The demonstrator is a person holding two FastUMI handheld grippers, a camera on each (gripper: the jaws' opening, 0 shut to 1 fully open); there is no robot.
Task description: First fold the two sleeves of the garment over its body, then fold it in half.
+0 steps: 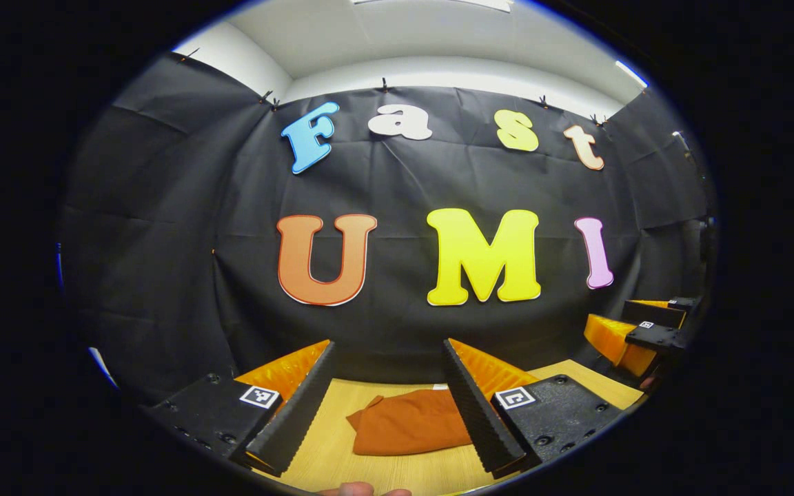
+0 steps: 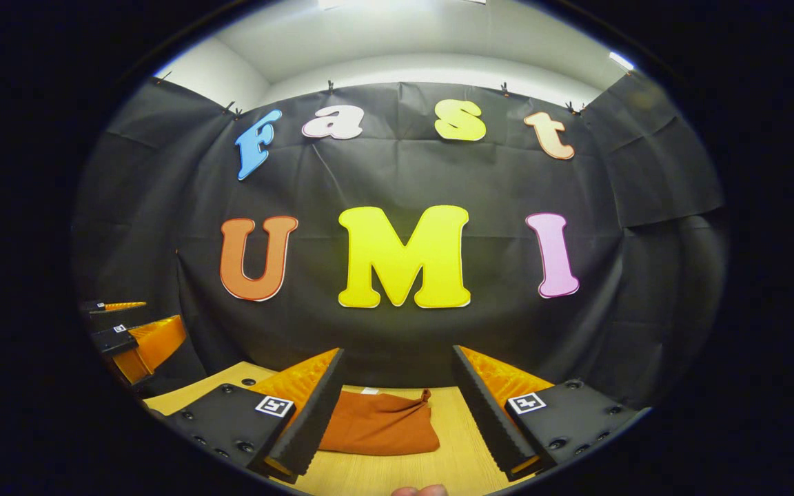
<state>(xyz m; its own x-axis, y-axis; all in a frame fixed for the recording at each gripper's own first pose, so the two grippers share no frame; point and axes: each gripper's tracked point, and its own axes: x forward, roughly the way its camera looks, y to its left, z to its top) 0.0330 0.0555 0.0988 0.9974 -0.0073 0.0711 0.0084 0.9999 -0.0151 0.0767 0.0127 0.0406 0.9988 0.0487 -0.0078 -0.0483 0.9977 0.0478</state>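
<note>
Garment [image 1: 407, 421] lies as a compact bundle on the table [image 1: 376, 472], so folding looks done. Your left gripper [image 1: 389, 386] and right gripper [image 2: 397, 393] are both wide, empty, raised above it.

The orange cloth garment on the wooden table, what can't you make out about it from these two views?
- Left gripper view: the orange cloth garment has its right side hidden behind the left gripper's own finger.
- Right gripper view: the right gripper's own finger hides its left edge.
- Both views: sleeves and fold layers cannot be told apart.
</note>
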